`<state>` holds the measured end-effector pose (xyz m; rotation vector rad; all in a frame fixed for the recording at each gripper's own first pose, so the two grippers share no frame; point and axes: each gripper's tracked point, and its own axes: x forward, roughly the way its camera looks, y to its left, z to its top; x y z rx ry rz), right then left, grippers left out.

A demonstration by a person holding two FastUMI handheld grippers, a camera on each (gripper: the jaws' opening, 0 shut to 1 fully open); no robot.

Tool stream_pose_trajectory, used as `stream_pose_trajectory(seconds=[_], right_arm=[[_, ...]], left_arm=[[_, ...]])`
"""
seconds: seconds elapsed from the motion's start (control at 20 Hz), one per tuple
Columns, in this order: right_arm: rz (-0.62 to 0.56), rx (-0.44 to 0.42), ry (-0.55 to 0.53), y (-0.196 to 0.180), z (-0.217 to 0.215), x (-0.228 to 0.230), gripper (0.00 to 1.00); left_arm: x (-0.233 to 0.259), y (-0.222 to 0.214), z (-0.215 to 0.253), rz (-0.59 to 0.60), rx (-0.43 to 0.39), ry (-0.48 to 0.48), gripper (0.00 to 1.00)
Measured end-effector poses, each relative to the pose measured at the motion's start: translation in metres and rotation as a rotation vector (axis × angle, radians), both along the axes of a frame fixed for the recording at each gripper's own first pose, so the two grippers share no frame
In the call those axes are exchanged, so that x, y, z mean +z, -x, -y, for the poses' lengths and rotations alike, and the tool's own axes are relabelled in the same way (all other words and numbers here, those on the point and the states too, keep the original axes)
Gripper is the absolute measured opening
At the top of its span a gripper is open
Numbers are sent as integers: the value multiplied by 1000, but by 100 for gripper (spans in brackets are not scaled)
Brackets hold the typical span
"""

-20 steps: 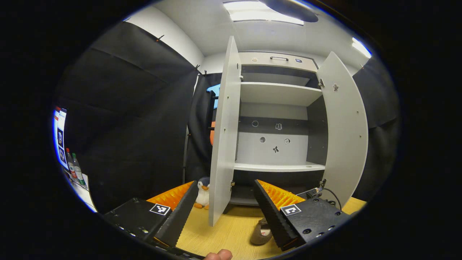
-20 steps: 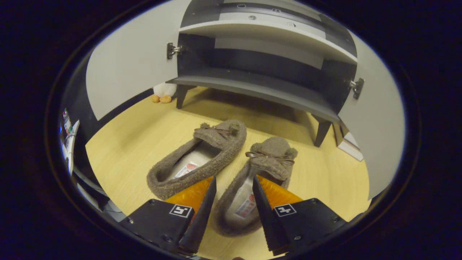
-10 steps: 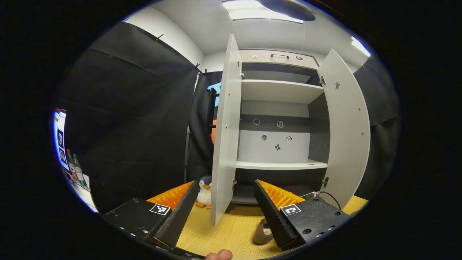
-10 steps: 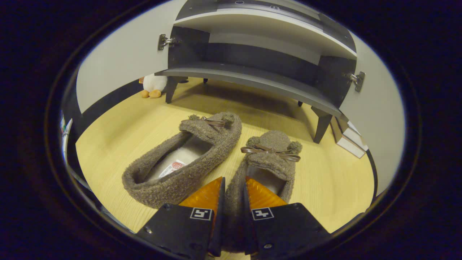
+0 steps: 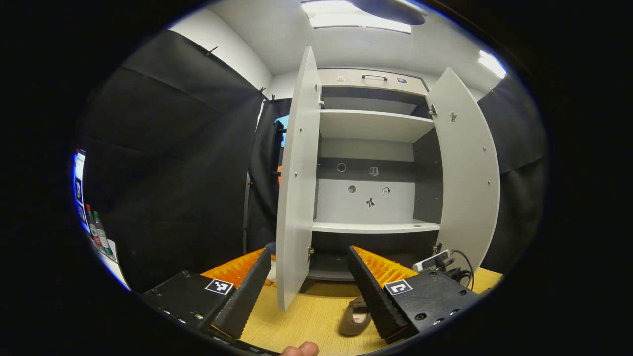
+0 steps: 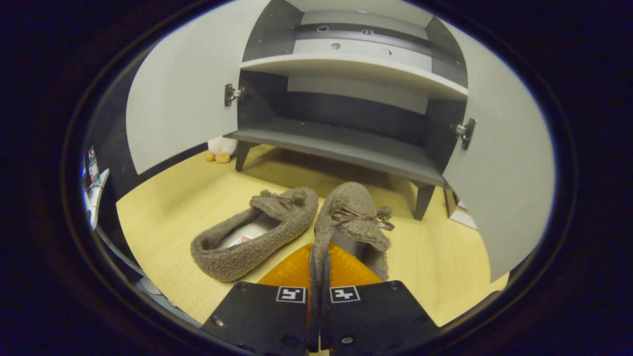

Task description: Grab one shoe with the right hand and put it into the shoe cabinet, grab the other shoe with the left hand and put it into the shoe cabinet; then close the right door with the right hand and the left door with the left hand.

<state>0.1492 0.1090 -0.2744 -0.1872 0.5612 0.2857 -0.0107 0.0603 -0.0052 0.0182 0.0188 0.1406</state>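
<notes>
Our right tongs (image 6: pixel 316 277) are pinched tight on the right shoe's (image 6: pixel 348 222) heel wall; its toe points straight ahead at the cabinet's bottom shelf (image 6: pixel 341 151). The other shoe (image 6: pixel 252 235) lies alongside on the floor. Left tongs (image 5: pixel 309 284) hang wide open, empty.

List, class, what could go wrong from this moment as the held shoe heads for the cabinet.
1. The right hand-held gripper pinches only the thin side wall of the shoe; the soft fabric might slip out on the way.
2. The other shoe lies right against the held one, so it may get dragged or nudged.
3. The bottom shelf sits low under the next shelf, between the two open doors; the shoe could catch on its front edge.
</notes>
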Motion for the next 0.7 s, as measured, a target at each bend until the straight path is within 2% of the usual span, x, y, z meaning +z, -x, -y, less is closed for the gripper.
stream_pose_trajectory(seconds=[0.15, 0.3, 0.5, 0.7], right_arm=[[112, 22, -49, 2, 0, 65, 5], [214, 19, -127, -12, -2, 149, 5], [268, -9, -146, -71, -2, 234, 5], [253, -69, -110, -142, -1, 272, 5]], left_arm=[[-1, -2, 9, -1, -21, 1, 95], [0, -4, 16, 3, -34, 4, 95], [0, -4, 22, 11, -44, 15, 95], [-2, 0, 23, 3, -41, 14, 95]])
